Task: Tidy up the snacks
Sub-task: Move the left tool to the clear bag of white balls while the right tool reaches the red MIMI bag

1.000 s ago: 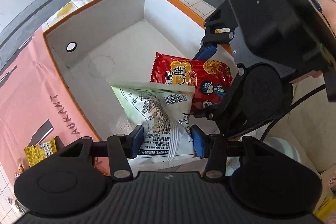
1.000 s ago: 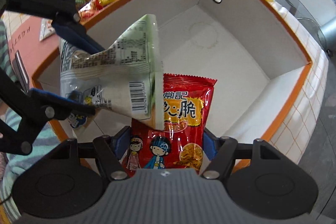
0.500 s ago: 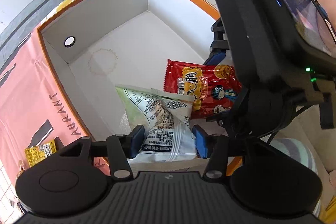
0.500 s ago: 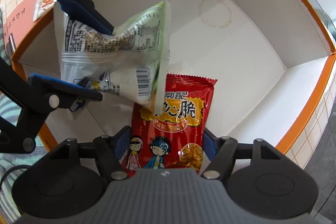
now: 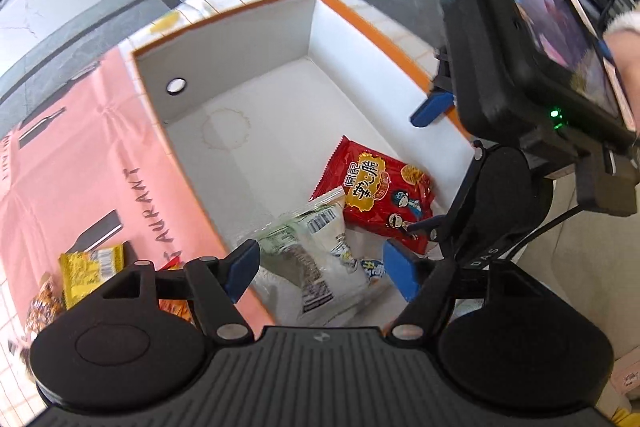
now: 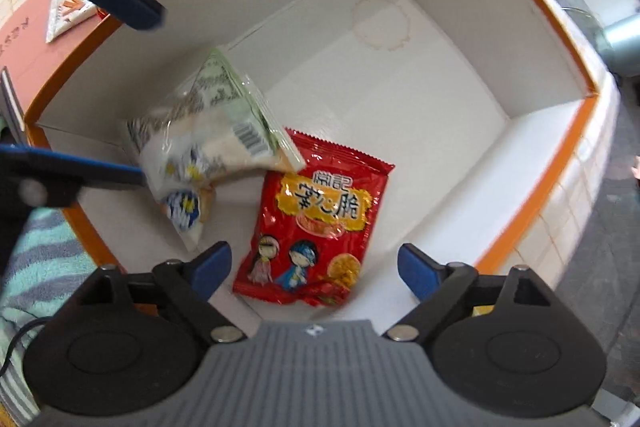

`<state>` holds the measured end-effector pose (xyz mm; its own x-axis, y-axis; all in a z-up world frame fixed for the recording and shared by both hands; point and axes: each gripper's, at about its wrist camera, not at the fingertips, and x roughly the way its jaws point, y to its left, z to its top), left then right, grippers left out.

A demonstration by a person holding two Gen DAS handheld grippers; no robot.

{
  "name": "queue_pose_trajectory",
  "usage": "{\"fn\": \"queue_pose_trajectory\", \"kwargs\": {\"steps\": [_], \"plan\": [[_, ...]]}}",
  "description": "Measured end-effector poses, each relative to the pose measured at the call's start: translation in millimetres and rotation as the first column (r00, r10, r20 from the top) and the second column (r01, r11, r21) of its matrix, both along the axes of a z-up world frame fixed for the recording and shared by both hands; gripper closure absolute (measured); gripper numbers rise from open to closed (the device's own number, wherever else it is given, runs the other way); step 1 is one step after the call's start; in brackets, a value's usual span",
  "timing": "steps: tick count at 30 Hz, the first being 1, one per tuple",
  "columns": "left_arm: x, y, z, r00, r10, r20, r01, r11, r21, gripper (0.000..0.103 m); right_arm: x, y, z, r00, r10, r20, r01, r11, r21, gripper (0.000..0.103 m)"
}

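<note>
Red snack bag (image 6: 316,223) under spread right hand-held gripper (image 6: 316,267).

Glossy red foil snack packet (image 6: 316,223), crinkled and reflective. Pale green-and-white plastic snack bag (image 6: 212,143), shiny and creased. Matt white cardboard box with an orange rim (image 6: 440,115), smooth inside, faintly ring-stained. Matt black plastic left gripper (image 5: 320,267) and right gripper (image 6: 316,267), with smooth blue pads (image 6: 416,269). Smooth matt pink printed mat (image 5: 80,163).
</note>
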<state>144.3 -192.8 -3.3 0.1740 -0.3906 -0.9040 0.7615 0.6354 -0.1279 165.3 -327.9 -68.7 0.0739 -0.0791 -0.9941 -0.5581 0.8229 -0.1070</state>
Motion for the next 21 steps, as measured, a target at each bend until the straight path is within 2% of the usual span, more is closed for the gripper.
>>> {"fn": "queue_pose_trajectory", "kwargs": {"steps": [4,6,11,15,21], "plan": [[-10,24,16,0.998,0.044,0.035,-0.043,0.998,-0.042,0.020,-16,6,19,0.996,-0.050,0.069,0.051,0.998,-0.025,0.016],[-15,37,24,0.996,0.074,0.052,-0.071,0.996,-0.048,0.020,-26,8,32,0.991,-0.084,0.109,0.085,0.996,-0.008,0.016],[-17,81,39,0.980,0.186,0.071,-0.181,0.981,-0.072,0.020,-51,28,71,0.966,-0.145,0.212,0.120,0.985,0.125,0.016],[-13,122,45,0.955,0.286,0.079,-0.281,0.957,-0.067,0.020,-60,63,96,0.958,-0.167,0.235,0.114,0.967,0.226,0.016],[-8,181,42,0.921,0.382,0.072,-0.380,0.924,-0.042,0.020,-57,120,102,0.952,-0.181,0.248,0.095,0.942,0.323,0.016]]}}
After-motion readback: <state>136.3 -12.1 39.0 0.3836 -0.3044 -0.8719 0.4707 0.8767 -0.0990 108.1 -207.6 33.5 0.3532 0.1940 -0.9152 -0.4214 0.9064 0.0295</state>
